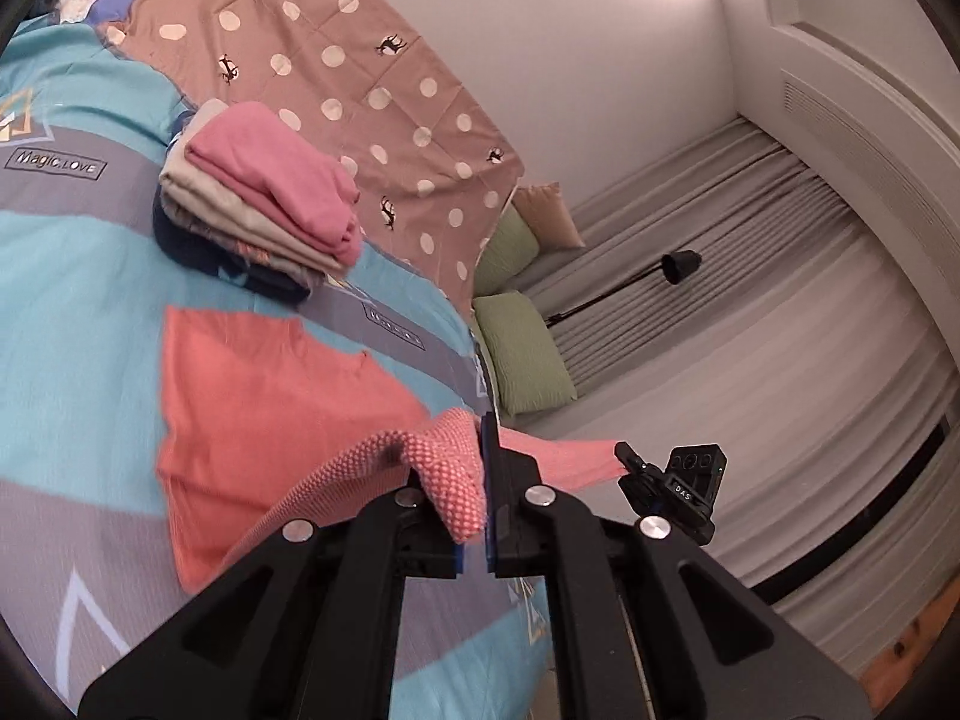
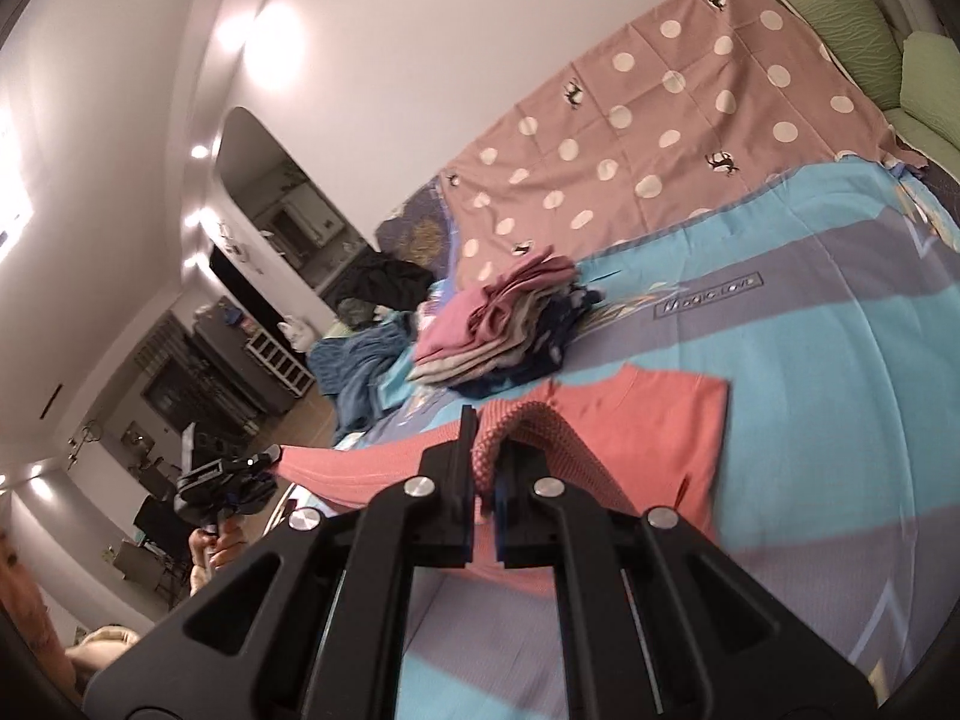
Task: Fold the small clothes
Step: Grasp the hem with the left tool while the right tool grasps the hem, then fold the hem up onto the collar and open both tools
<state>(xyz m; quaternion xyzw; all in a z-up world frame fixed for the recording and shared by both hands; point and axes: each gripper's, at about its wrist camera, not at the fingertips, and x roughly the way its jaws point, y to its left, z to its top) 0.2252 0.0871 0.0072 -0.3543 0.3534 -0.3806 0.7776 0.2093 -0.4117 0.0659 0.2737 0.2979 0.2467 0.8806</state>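
Observation:
A coral knit garment [image 1: 270,408] lies partly spread on the blue and grey bedspread [image 1: 72,300]. My left gripper [image 1: 477,480] is shut on one lifted edge of it. My right gripper [image 2: 486,468] is shut on another edge of the same garment [image 2: 648,426], and the cloth is stretched between the two. The right gripper also shows in the left wrist view [image 1: 666,486], and the left gripper shows in the right wrist view [image 2: 228,480]. A stack of folded clothes [image 1: 264,204], pink on top, sits on the bed beyond the garment; it also shows in the right wrist view [image 2: 504,324].
A brown polka-dot sheet [image 1: 360,72] covers the far side of the bed. Green pillows [image 1: 522,354] and a black lamp [image 1: 678,264] stand by grey curtains [image 1: 750,276]. Loose dark and teal clothes [image 2: 366,330] lie at the bed's far end.

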